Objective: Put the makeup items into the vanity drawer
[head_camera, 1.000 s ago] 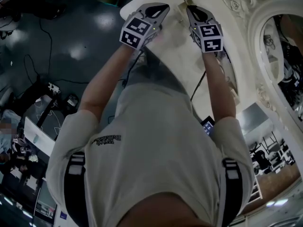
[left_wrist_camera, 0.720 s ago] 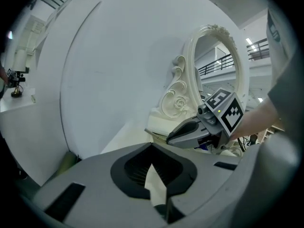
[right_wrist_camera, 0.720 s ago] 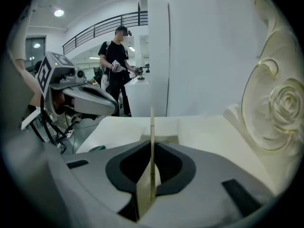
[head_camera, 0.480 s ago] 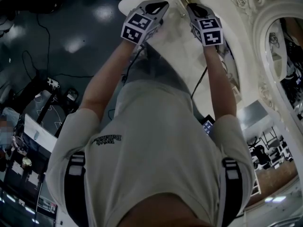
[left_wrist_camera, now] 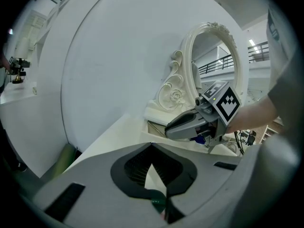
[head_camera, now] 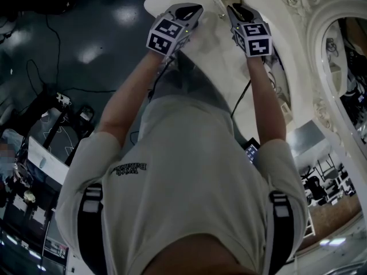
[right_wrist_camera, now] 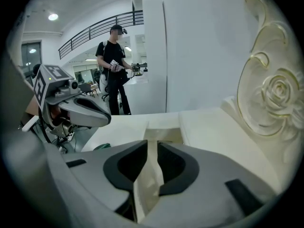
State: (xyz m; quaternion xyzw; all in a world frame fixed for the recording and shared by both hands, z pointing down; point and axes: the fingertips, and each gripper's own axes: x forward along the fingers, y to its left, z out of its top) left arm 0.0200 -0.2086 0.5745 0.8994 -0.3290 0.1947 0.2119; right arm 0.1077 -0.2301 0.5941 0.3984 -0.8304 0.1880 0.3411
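The left gripper [head_camera: 192, 9] hovers over the white vanity top [head_camera: 209, 59]. Its jaws are together at the tips, and a small dark green thing [left_wrist_camera: 159, 204] is wedged low between them, near their root. It looks like a makeup item, though too little of it shows to name it. Judging by its size, it is light, hard and smooth, so it is likely to slip or tip. A hold across its middle would be safer than one at its end. Only a rounded end faces the camera, so its long axis probably runs downward, across the jaws, but I cannot tell for sure.

The right gripper [head_camera: 234, 8] sits just right of the left one. Its jaws have just been opening and stand slightly apart with nothing pressed between them; only the cream drawer [right_wrist_camera: 161, 133] shows through the gap. That drawer lies open just beyond its tips, at the far end of the top, beside the carved mirror frame [head_camera: 298, 7]. Its long axis runs near to far, open side up.
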